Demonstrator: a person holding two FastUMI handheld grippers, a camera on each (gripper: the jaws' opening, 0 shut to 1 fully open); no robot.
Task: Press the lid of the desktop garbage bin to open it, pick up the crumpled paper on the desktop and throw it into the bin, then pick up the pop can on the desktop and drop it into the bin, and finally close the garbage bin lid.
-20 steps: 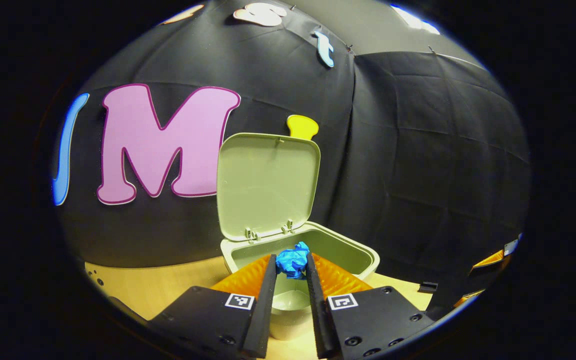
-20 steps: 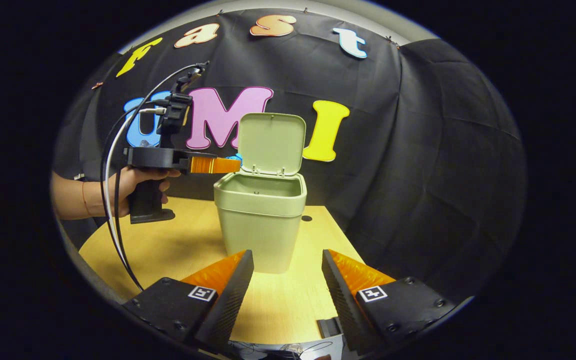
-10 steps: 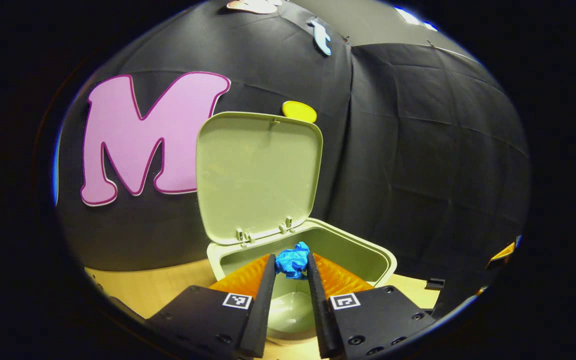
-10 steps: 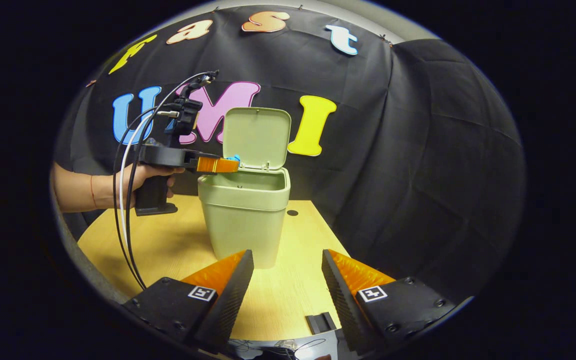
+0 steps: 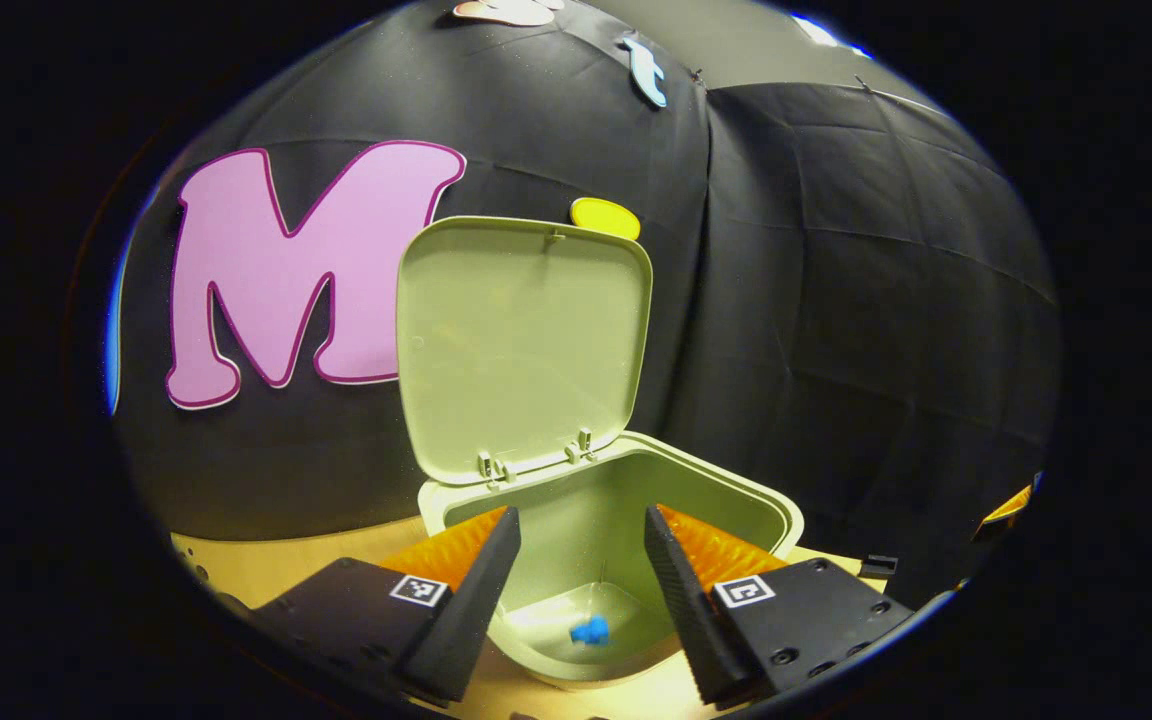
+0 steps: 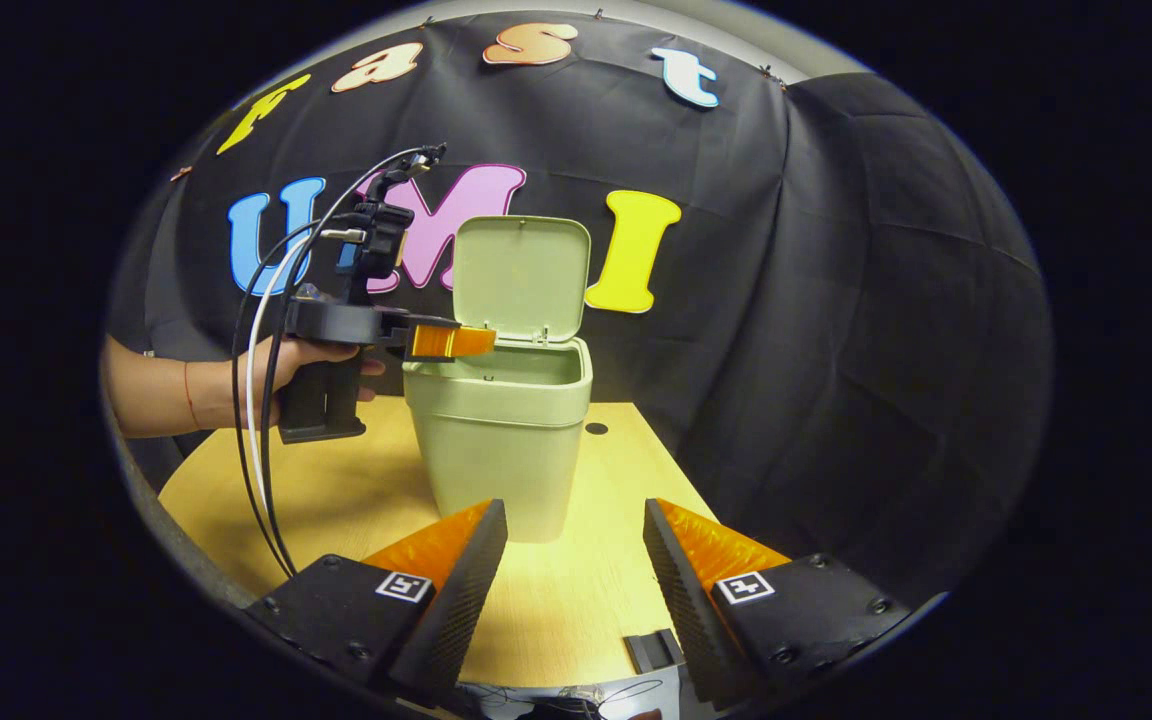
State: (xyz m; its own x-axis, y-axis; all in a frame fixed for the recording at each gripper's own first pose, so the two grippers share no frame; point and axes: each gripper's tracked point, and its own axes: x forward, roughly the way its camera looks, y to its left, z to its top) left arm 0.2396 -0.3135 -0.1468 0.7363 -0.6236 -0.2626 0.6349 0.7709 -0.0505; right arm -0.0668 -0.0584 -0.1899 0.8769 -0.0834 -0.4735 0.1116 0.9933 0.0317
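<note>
1. The wooden table (image 6: 576, 610) carries the green garbage bin (image 6: 496, 440), which stands upright near the middle. Its lid (image 6: 521, 275) is swung up on the back hinge, so the opening step is done.
2. The left gripper (image 5: 576, 545) hovers over the mouth of the bin, with its two fingers spread apart and nothing between them. In the right gripper view, a hand (image 6: 311, 355) holds this gripper level at the rim.
3. The right gripper (image 6: 576, 570) waits low above the table, in front of the bin, and its fingers are also apart and empty.
4. The blue crumpled paper (image 5: 590, 630) lies on the bottom of the bin, so I judge the paper step as finished.
5. The step in hand is, I think, the end of the release. Next comes the pop can: I cannot see it in these views, so a gripper must first turn to find it, then close on its sides and bring it over the open bin.
</note>
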